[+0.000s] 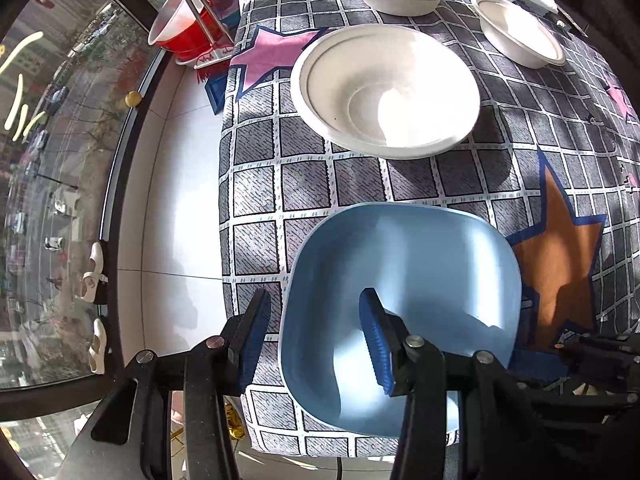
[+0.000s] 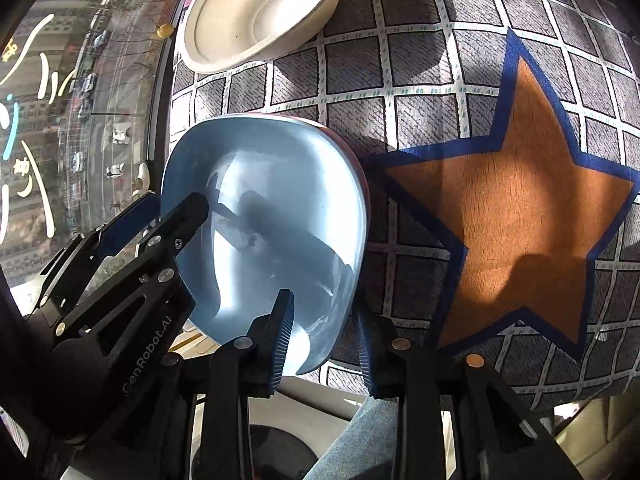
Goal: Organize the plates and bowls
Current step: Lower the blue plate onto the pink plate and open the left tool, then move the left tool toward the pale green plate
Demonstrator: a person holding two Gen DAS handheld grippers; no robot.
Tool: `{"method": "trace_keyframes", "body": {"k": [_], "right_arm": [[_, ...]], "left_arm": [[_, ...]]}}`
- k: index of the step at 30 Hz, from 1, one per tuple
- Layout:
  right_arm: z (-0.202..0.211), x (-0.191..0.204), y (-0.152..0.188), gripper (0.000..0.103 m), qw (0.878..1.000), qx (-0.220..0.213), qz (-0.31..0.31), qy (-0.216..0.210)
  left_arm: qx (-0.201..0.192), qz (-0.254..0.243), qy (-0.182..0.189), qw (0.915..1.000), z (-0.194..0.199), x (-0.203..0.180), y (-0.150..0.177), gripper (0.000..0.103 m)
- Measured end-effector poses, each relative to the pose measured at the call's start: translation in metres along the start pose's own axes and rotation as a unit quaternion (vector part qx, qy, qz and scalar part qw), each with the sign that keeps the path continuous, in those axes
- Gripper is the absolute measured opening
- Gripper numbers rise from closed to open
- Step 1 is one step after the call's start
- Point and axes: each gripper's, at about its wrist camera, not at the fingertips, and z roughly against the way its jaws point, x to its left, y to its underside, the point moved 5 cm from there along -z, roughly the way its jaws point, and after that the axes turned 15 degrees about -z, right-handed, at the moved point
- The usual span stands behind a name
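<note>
I see a pale blue, rounded-square plastic bowl (image 1: 400, 312) sitting mouth up at the near left corner of the table, which is covered by a grey grid-patterned cloth (image 1: 304, 184) with coloured stars. Its glossy inside catches sun and dark shadows; in the right wrist view a thin reddish edge shows under its far rim, though I cannot tell what that belongs to. It has no clear long axis, its sides being roughly equal. My left gripper (image 1: 316, 340) straddles the bowl's left wall, one pad outside, one inside, the jaws apart and not pressing on it. My right gripper (image 2: 324, 344) sits at the bowl's near right rim, which lies between the two ribbed pads; I cannot tell whether they pinch it. The bowl's near edge slightly overhangs the cloth's edge, with white floor tile and a window beyond on the left. Ahead, a round white paper bowl (image 1: 384, 92) stands well apart, two more behind it, leaving open cloth between.
</note>
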Motion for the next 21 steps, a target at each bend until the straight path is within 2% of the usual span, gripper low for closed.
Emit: {"method": "trace_keyframes", "body": {"k": [1, 3, 5, 8, 14, 21], "right_arm": [[0.003, 0.004, 0.002, 0.032, 1.000, 0.000, 0.000, -0.001], [0.014, 0.004, 0.003, 0.041, 1.000, -0.009, 0.006, 0.000], [0.026, 0.009, 0.005, 0.065, 0.999, -0.029, 0.013, 0.001], [0.039, 0.021, 0.004, 0.079, 0.999, -0.044, 0.024, -0.009], [0.067, 0.019, 0.003, 0.079, 0.996, -0.080, 0.028, 0.010], [0.091, -0.025, 0.004, 0.079, 0.993, -0.112, -0.002, 0.042]], "left_arm": [[-0.002, 0.002, -0.004, 1.0000, 0.000, 0.002, 0.000, 0.064], [-0.009, 0.008, -0.011, 0.9999, 0.002, 0.008, 0.001, 0.067], [-0.009, 0.016, -0.010, 0.9998, 0.003, 0.014, 0.003, 0.076], [-0.007, 0.021, -0.010, 0.9997, 0.001, 0.015, 0.004, 0.078], [-0.009, 0.009, -0.001, 0.9999, 0.005, -0.004, -0.002, 0.079], [-0.019, -0.023, 0.045, 0.9985, 0.020, -0.059, -0.018, 0.079]]}}
